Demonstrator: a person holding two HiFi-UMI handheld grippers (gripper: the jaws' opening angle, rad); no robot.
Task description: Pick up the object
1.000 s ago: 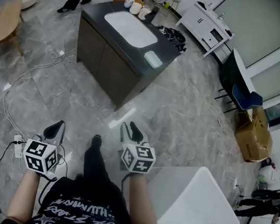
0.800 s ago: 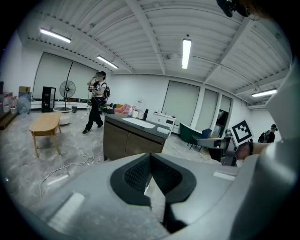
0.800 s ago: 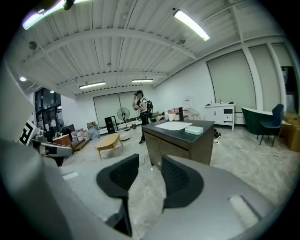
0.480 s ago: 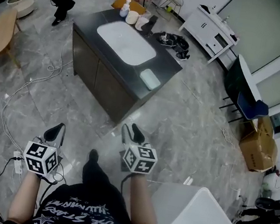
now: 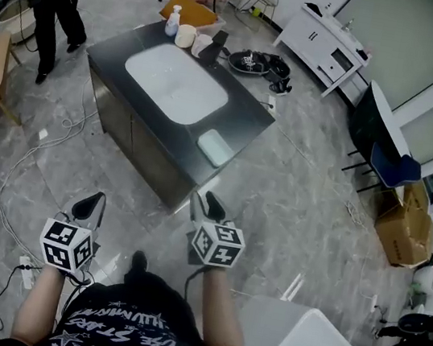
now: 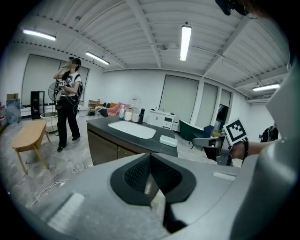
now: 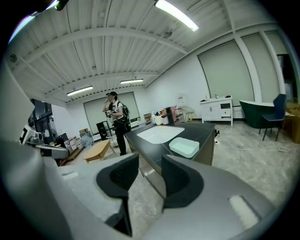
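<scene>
Pale green tray (image 5: pixel 215 148): a shallow, rounded rectangular dish, empty as far as can be seen, and the likely object to pick up.
Where it sits: on the dark bench (image 5: pixel 248 104), near the bench's closest corner, just beside the white basin (image 5: pixel 174 93) set into the top, and apart from the bottle and cups at the far end.
Left tongs (image 5: pixel 89 207): pads pressed together with nothing between them, held low over the floor (image 5: pixel 302 198) to the left of the bench corner.
Right tongs (image 5: pixel 205 205): pads stand well apart with only bare floor and the bench front showing in the gap; nothing is gripped.
Direction: the tray lies ahead of the right tongs and higher, close to their line of aim; in the right gripper view it shows just right of the gap (image 7: pixel 184 146).
Separation: tongs and tray are well apart, the tongs short of the bench edge.
Long axis: seems to run crosswise to the right tongs' approach, so closing over the short width looks the easier grip.
Nearer hand: the right, clearly; from the left tongs the tray lies farther off, forward and to the right (image 6: pixel 168 140).
Stage: approach only, no contact yet.
</scene>
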